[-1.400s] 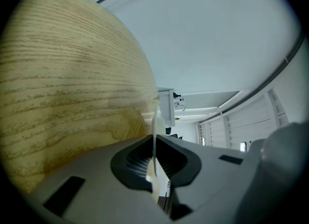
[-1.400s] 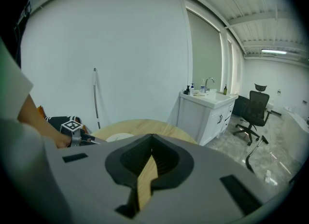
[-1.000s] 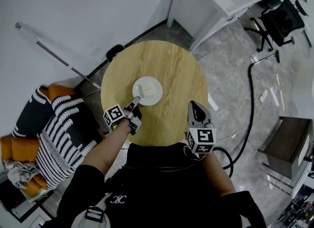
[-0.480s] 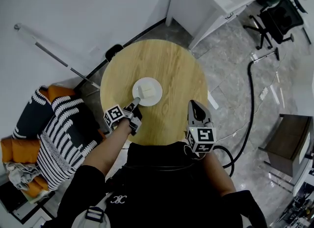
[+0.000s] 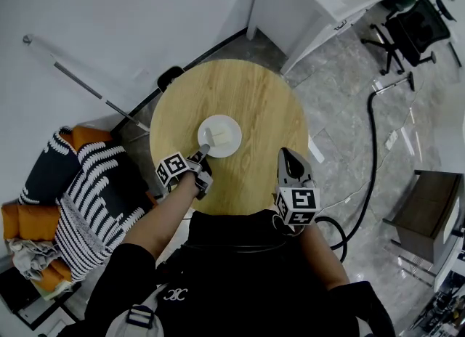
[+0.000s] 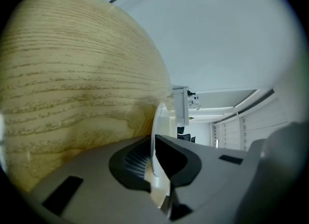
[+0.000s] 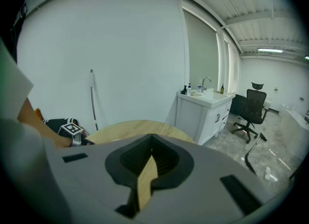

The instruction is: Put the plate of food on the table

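A white plate (image 5: 233,139) with a pale block of food (image 5: 216,134) rests near the middle of the round wooden table (image 5: 251,88). My left gripper (image 5: 205,149) reaches in from the near left and is shut on the plate's near rim. In the left gripper view the thin rim (image 6: 157,119) stands on edge between the pads of the left gripper (image 6: 153,159), with the table top (image 6: 72,83) to the left. My right gripper (image 5: 285,154) hovers over the table's near right edge. It is shut, with nothing in it; only a slit of table (image 7: 130,126) shows between the jaws of the right gripper (image 7: 150,159).
A white cabinet (image 5: 320,1) and a black office chair (image 5: 418,27) stand at the back right. A black hose (image 5: 371,154) runs across the floor on the right. A striped cushion on an orange seat (image 5: 91,190) sits left of the table. A thin rod (image 5: 80,81) leans on the wall.
The left gripper and the plate have edged very slightly to the right. The right gripper has kept still.
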Motion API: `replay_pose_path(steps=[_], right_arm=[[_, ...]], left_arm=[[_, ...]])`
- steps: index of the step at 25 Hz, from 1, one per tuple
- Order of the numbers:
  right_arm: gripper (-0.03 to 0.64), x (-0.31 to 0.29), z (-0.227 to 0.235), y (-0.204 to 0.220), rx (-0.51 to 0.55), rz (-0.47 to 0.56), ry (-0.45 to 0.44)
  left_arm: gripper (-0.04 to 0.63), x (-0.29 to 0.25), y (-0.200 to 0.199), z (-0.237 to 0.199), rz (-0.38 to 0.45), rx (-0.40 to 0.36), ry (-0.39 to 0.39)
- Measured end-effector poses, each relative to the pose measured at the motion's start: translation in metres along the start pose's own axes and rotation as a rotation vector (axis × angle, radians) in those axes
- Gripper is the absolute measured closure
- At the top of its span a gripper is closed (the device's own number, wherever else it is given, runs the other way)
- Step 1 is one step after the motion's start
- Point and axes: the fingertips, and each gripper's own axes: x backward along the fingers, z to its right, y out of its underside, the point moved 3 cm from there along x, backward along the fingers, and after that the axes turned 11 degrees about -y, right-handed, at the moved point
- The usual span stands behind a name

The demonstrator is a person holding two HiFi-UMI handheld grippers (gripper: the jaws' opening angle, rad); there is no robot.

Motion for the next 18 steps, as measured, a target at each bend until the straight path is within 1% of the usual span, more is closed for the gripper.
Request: replay_pose_path(steps=[9, 10, 14, 16, 18], right_arm=[[0.609, 0.001, -0.002, 0.0, 0.001, 0.0, -0.006], [0.609, 0.001, -0.002, 0.0, 0.001, 0.001, -0.006], [0.609, 0.001, 0.001, -0.001, -0.001, 0.005, -0.004], [0.609, 0.001, 0.002, -0.002, -0.002, 0.01, -0.003], [0.609, 0.001, 0.001, -0.003, -0.005, 0.015, -0.007]], left_arm=[[0.571, -0.002, 0.002, 0.002, 0.021, -0.062, -0.127], [0.56, -0.001, 0.002, 0.003, 0.026, -0.073, -0.135], [0.473, -0.004, -0.001, 0.014, 0.045, -0.113, -0.177], [0.449, -0.004, -0.002, 0.015, 0.053, -0.122, -0.22], [0.447, -0.001, -0.003, 0.014, 0.079, -0.122, -0.283]])
